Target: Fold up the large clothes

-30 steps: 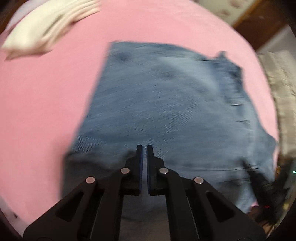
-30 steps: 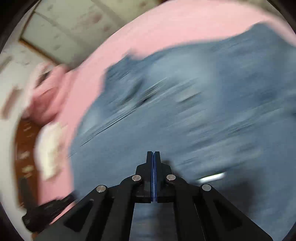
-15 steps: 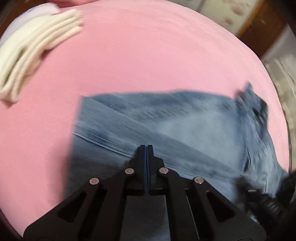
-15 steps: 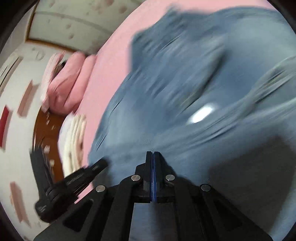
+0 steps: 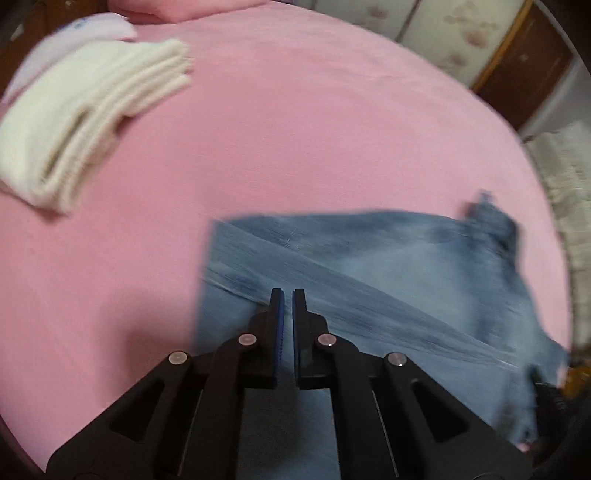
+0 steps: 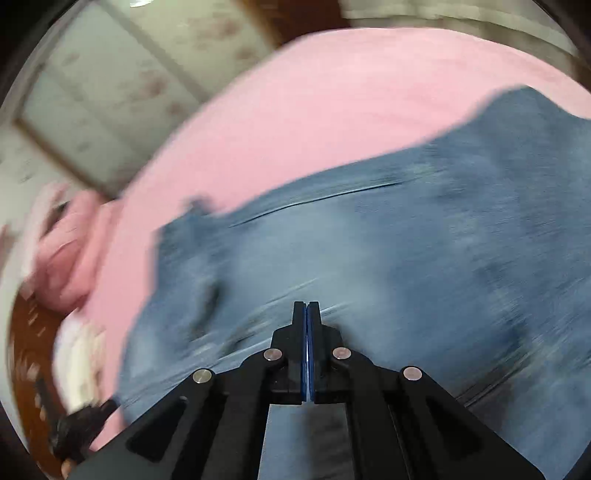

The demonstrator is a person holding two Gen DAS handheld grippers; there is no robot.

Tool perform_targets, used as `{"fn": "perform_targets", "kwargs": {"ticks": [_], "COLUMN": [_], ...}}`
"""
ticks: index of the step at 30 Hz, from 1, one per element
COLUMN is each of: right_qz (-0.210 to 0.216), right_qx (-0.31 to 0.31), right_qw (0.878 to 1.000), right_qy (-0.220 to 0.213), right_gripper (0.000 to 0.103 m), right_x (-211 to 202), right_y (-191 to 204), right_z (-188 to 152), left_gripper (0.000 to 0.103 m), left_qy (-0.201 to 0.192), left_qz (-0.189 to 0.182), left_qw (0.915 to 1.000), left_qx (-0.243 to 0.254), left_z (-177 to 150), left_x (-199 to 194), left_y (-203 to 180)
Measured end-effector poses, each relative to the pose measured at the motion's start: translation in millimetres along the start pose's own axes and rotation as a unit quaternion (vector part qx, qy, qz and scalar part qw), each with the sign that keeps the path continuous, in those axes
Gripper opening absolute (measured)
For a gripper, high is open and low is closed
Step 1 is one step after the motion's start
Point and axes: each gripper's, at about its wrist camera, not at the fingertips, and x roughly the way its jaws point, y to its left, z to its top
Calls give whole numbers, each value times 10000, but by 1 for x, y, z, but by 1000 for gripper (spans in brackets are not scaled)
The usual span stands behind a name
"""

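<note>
Blue jeans (image 5: 388, 280) lie flat on the pink bed sheet (image 5: 295, 129), their left edge straight and the waist end bunched at the right. My left gripper (image 5: 287, 291) hovers over the jeans' near left part, fingers together but for a thin slit, with nothing seen between them. In the right wrist view the jeans (image 6: 406, 258) fill the lower right, blurred by motion. My right gripper (image 6: 306, 303) is above them, pads pressed together and empty. A dark shape at the lower left of that view looks like the other gripper (image 6: 85, 424).
A folded white stack (image 5: 81, 122) lies on the sheet at the far left, with a pink pillow (image 5: 177, 7) behind it. Pale lace fabric (image 5: 565, 173) hangs off the bed's right side. Wardrobe doors (image 6: 110, 92) stand beyond the bed, and bare pink sheet (image 6: 295, 110) stretches past the jeans.
In the left wrist view the jeans have slid down and to the right, and the white stack has come closer. The right wrist view has swung, showing more pink sheet above the jeans.
</note>
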Motion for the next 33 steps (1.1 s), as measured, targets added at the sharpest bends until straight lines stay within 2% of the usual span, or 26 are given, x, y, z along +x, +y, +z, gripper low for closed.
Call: {"fn": "perform_targets", "kwargs": {"ticks": [3,6,8,9,10,11,13,15,16,17,18,19,21,22,24,27,30,33], "right_qz": [785,1464,1433,1225,1163,1338,1378,1323,1286,1145,525,312,311,417,307,-73,-159,-208], "right_qx": [-399,-162,-142,-245,-286,-182,-79,-178,-239,-294,-472,-478,74,285,387,303,571,460], "right_qw": [9918,9746,9699,9714,9719,9697,9696,9709,9727,9761,9850,9879,9902,9891,9896,9913,9912,9925], "right_qy": [922,1689,1963,2019,2029,2034,2020,1987,1919,1823,1577,1444,1362,1383,1353,1278,1182,1114], "right_gripper": [0,0,0,0,0,0,0,0,0,0,0,0,0,0,0,0,0,0], "right_x": [23,42,54,58,59,56,48,32,23,18,3,-4,-24,-28,-33,-39,-35,-39], "right_y": [57,85,87,84,76,64,34,-2,-21,-31,-49,-61,-98,-110,-115,-113,-102,-96], "right_z": [-36,-77,-91,-93,-93,-91,-78,-60,-44,-29,-18,0,15,18,18,18,9,-5], "left_gripper": [1,1,1,1,1,1,1,1,1,1,1,1,1,1,1,1,1,1], "left_qy": [622,992,1253,1313,1313,1279,1192,1190,1204,1212,1211,1175,1072,1041,1026,1074,1093,1026], "left_qz": [-478,-430,-468,-430,-327,-162,139,498,470,462,449,474,760,730,721,806,745,578], "left_qw": [9969,9941,9910,9904,9907,9914,9923,9914,9916,9915,9916,9919,9910,9917,9921,9904,9901,9916], "left_qx": [-1,42,-7,56,127,220,301,198,76,-35,-74,-4,239,209,-94,-334,-469,-537], "left_z": [-19,-36,-48,-56,-60,-64,-69,-73,-75,-78,-82,-84,-89,-90,-92,-93,-92,-95], "left_x": [14,27,29,26,22,17,12,0,-4,-8,-16,-21,-29,-31,-30,-27,-30,-35], "left_y": [-37,-53,-55,-51,-48,-39,-18,21,35,48,61,64,67,68,73,75,85,94]}}
